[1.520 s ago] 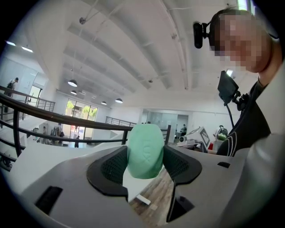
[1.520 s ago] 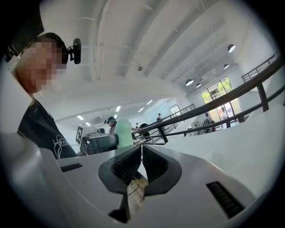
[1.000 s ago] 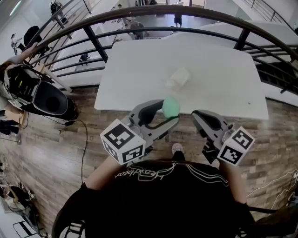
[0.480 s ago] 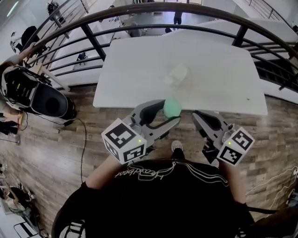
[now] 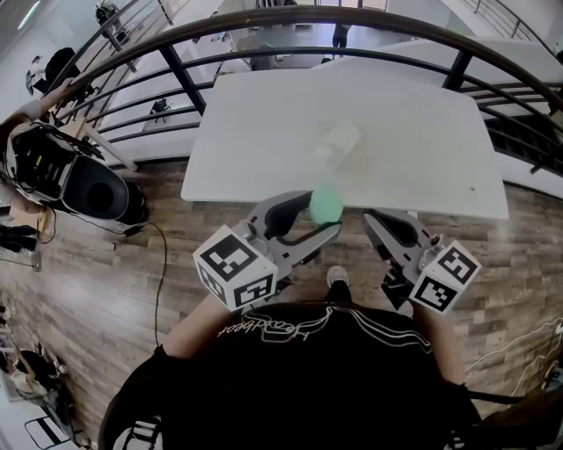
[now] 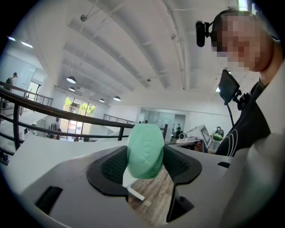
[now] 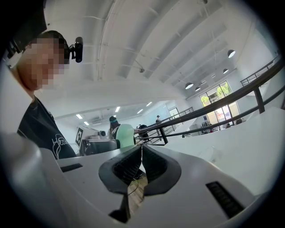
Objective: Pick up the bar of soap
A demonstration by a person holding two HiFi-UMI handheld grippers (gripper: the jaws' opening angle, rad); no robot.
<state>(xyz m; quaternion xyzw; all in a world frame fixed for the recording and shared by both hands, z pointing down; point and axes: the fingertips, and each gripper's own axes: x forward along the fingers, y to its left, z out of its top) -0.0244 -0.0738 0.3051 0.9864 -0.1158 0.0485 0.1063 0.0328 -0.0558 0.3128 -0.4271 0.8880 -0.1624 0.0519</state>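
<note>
white tabletop (image 5: 396,132) ahead of me, wood floor (image 5: 132,290) below, a dark railing (image 5: 352,18) curving round the far side.

my left tongs (image 5: 318,214) are clamped on the soap (image 5: 325,204). in the left gripper view the green bar (image 6: 144,151) stands on end between the two dark ribbed pads (image 6: 113,167), one pad pressed to each broad face, with letters stamped into the face toward the camera. most of the bar sticks out past the jaw tips. it is lifted clear of the tabletop; in the head view it hangs over the tabletop's near edge, and in the left gripper view i see floor planks through the gap under it.

my right tongs (image 5: 374,220) are closed with nothing in them. in the right gripper view the two pads (image 7: 129,164) meet along a thin seam and nothing sits between them. they hang just to the right of the left tongs, over the floor at the tabletop's near edge, and from that view the soap (image 7: 125,135) shows off to the left beyond the jaw tips.

farther out on the tabletop lies a pale, see-through wrapper-like thing (image 5: 339,141), well apart from the soap. my shoe (image 5: 337,278) shows on the floor between the two tongs.
</note>
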